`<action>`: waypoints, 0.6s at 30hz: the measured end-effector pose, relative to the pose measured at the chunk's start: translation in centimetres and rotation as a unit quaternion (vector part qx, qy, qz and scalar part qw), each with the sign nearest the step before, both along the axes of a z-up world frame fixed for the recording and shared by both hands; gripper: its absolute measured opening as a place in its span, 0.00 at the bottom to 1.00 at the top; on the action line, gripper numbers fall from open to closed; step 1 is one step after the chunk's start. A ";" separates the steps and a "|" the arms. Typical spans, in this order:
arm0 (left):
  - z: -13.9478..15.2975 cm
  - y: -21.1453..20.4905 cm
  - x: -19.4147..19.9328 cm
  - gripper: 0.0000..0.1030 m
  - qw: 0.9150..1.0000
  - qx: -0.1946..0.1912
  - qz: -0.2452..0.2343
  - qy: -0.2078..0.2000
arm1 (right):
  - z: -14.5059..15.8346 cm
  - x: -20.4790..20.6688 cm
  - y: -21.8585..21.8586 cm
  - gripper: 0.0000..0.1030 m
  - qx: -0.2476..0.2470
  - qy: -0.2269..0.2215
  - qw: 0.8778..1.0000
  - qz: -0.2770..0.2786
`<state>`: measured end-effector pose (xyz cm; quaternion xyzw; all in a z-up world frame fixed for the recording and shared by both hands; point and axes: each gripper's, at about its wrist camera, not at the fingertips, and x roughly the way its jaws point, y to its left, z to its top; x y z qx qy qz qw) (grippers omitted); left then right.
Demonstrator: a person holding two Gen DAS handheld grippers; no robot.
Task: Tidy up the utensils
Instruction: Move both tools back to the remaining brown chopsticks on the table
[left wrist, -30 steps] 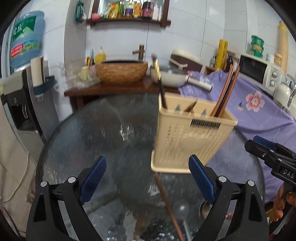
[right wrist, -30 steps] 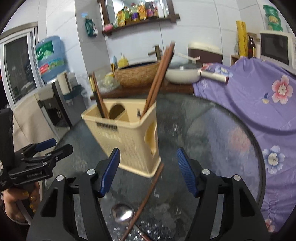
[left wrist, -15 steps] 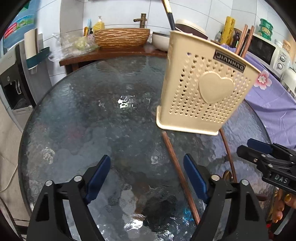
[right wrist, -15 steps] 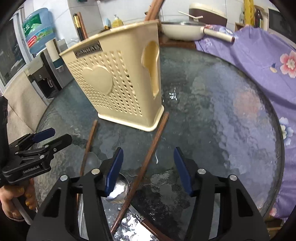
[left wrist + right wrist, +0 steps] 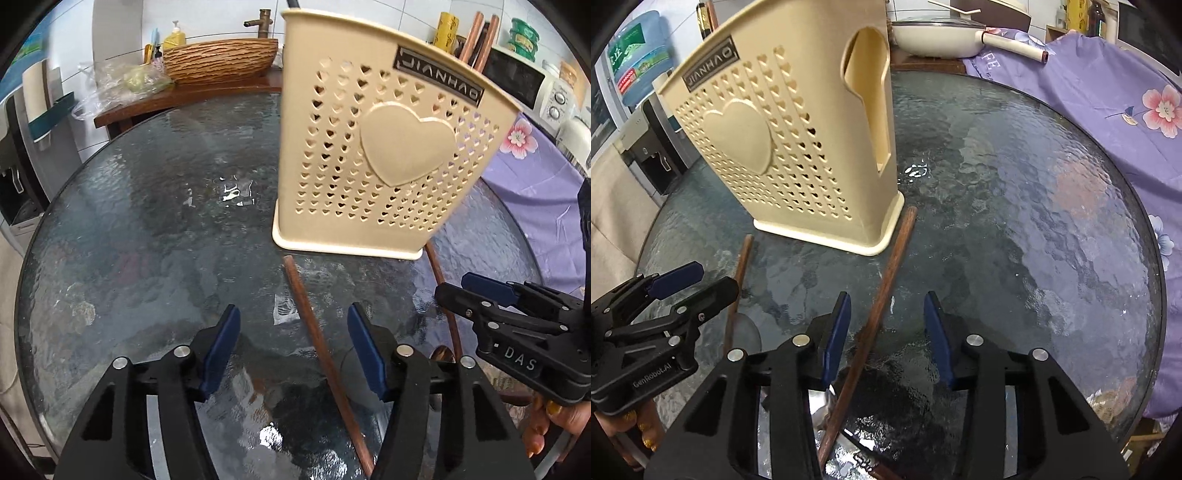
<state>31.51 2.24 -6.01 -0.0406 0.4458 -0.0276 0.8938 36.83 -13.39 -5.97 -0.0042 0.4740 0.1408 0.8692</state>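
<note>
— Beige plastic, that utensil holder (image 5: 373,155): where does it stand?

— Upright on the round glass table (image 5: 147,221), its heart-embossed face toward both cameras. Brown chopsticks (image 5: 480,40) poke out of its top at the far side.

— And the loose pieces?

— One brown chopstick (image 5: 321,354) lies flat on the glass, its far tip just short of the holder's base. In the left wrist view it runs between the blue pads of the left gripper (image 5: 291,343), nearer the right-hand pad, touching neither. A second chopstick (image 5: 879,317) lies by the holder's other corner, passing between the pads of the right gripper (image 5: 886,332).

— Are the tongs clenched on anything?

— No. Both pairs of jaws have just been closing, yet each still stands apart, with a chopstick inside the gap and clear glass on either side of it. Nothing is grasped.

— Anything else down there?

— A metal spoon (image 5: 746,328) rests on the glass between the two grippers, partly hidden by them. A purple flowered cloth (image 5: 1108,92) covers the surface beside the table.
</note>
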 end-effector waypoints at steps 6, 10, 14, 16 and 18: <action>-0.6 -0.3 0.7 0.50 1.000 0.006 0.008 0.012 | -0.4 0.3 0.7 0.35 -0.012 -0.004 1.000 -0.002; -0.5 -0.6 0.9 0.47 1.000 0.017 0.009 0.011 | -0.3 0.6 1.0 0.34 -0.017 -0.006 1.000 -0.005; -0.6 -0.7 1.4 0.41 1.000 0.024 0.011 0.012 | -0.3 1.1 1.3 0.27 -0.025 -0.010 1.000 -0.008; -0.5 -0.8 1.6 0.40 0.999 0.027 0.011 0.013 | -0.3 1.6 1.3 0.26 -0.026 -0.009 1.000 -0.011; -0.5 -1.0 1.8 0.39 0.999 0.028 0.012 0.013 | -0.3 2.0 1.4 0.26 -0.028 -0.009 0.999 -0.013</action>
